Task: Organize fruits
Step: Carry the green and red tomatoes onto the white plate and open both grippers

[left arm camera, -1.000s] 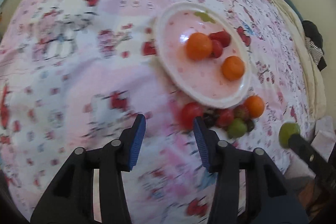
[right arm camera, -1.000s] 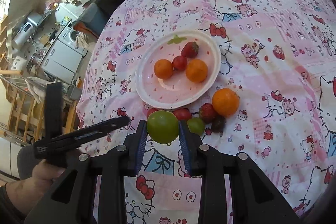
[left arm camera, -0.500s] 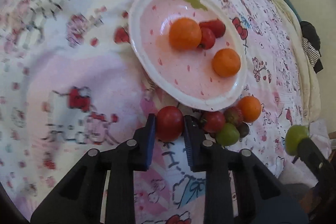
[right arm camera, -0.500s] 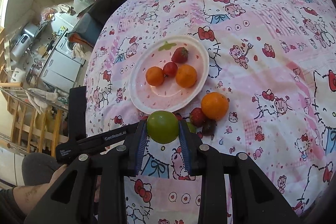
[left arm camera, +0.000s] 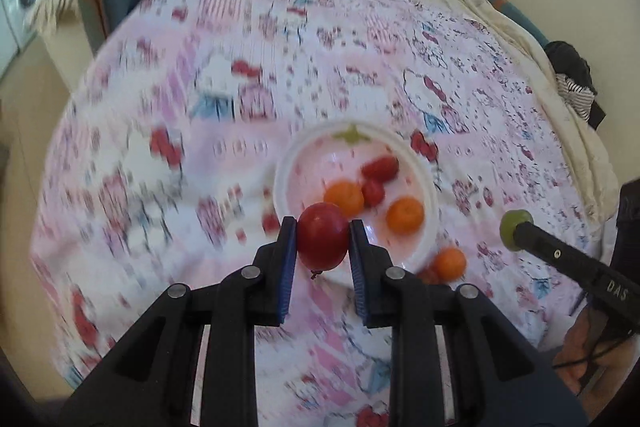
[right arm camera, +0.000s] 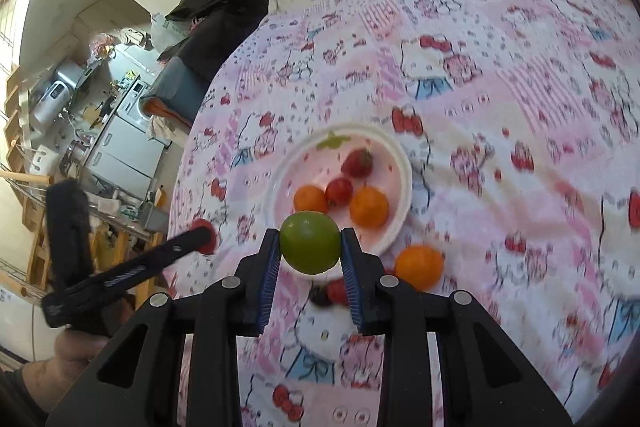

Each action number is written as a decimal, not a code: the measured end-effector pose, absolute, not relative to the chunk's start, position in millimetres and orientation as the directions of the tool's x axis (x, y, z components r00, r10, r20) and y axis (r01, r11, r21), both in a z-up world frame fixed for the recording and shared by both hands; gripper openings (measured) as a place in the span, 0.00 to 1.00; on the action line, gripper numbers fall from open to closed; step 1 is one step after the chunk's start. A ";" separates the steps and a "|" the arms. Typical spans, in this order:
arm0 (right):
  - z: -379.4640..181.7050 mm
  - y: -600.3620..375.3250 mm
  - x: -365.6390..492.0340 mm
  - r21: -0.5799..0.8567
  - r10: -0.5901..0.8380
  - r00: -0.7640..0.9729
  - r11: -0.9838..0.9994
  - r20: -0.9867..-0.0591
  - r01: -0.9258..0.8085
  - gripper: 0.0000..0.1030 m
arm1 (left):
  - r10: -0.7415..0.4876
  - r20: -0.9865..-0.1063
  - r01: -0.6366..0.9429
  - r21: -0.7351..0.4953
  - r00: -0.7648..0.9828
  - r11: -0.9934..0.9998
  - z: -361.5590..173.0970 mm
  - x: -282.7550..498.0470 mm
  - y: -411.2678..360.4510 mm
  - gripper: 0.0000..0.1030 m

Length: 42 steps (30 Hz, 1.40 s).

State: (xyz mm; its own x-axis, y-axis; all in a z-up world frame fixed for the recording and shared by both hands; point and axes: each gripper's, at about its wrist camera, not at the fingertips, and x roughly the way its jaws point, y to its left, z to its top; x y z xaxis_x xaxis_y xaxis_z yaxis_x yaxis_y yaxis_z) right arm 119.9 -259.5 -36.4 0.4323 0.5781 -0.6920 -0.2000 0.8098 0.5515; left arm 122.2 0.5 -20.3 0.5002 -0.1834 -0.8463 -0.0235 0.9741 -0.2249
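The left gripper (left arm camera: pixel 323 241) is clamped on a red fruit (left arm camera: pixel 323 242) and the right gripper (right arm camera: pixel 310 244) on a green fruit (right arm camera: pixel 310 242), both held above the plate (right arm camera: pixel 402 211), "DAS" lettered on the right gripper's body.

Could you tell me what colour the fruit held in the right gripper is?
Green; the fruit shows best in the right wrist view.

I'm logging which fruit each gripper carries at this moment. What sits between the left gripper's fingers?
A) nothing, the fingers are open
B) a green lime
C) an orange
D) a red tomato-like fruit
D: in the left wrist view the left gripper is closed on a round red fruit, held above the near rim of the plate; the green fruit is in the right gripper.
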 end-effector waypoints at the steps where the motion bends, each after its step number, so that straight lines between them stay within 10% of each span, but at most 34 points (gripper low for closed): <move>1: -37.3 -258.2 129.0 0.544 0.571 0.433 0.815 -0.698 -0.198 0.31 | -0.171 -0.847 -0.018 -0.208 0.503 0.978 -19.8 130.5 0.9 0.21; 38: -125.4 -235.1 225.7 0.391 0.411 0.320 0.911 -0.853 -0.130 0.34 | -0.111 -0.887 -0.008 -0.128 0.449 0.992 -104.2 205.2 -11.4 0.24; 42: -123.3 -232.9 225.8 0.386 0.409 0.327 0.912 -0.852 -0.135 0.51 | -0.116 -0.879 0.006 -0.127 0.462 0.992 -100.3 202.6 -15.7 0.51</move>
